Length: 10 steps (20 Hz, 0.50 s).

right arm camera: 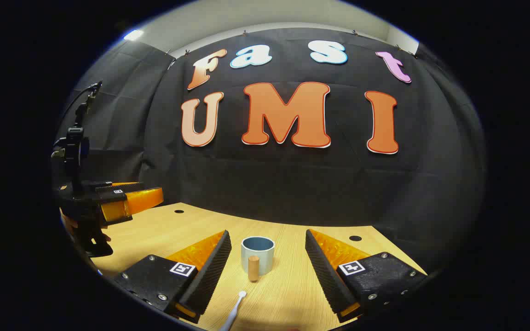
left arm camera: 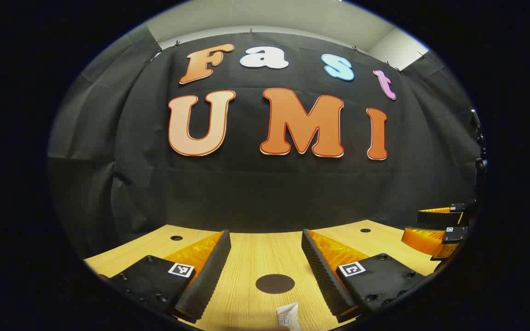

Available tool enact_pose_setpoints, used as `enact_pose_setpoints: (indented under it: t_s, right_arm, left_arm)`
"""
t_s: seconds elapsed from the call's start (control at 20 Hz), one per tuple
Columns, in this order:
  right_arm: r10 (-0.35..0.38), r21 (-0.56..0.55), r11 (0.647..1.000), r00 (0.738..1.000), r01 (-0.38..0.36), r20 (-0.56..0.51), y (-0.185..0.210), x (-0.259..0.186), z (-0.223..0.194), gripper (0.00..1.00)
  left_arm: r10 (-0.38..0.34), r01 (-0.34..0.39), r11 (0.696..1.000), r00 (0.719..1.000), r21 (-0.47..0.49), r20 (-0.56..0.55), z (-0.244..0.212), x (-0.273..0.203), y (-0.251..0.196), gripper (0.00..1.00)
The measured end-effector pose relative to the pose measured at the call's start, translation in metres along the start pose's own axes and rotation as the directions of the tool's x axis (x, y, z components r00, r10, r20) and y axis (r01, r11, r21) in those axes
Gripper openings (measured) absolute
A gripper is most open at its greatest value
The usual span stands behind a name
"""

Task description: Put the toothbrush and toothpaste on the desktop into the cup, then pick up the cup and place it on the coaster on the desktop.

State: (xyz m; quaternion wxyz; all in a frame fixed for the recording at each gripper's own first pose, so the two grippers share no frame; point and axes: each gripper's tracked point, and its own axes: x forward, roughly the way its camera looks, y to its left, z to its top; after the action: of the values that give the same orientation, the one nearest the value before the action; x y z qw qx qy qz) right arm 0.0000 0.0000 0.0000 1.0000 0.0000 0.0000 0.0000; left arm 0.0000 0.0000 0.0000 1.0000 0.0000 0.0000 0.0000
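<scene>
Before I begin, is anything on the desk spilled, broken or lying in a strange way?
Nothing stands out. The cup stands upright and looks empty, the toothbrush lies flat on the desk in front of it, and the toothpaste lies near the dark round coaster. No spill or damage is visible.

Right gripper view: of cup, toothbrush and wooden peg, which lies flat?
The toothbrush, lying flat on the desktop; cup and wooden peg stand upright.
</scene>
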Motion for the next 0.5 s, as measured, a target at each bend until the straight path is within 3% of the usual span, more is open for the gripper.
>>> enact_pose_setpoints:
  t_s: [0.5]
  right_arm:
    - [0.018,0.033,0.999,1.000,-0.017,-0.026,0.0017,-0.0002,-0.0027,0.98]
  left_arm:
    - [0.010,-0.010,1.000,0.999,-0.002,-0.034,-0.0075,0.0014,0.0028,0.98]
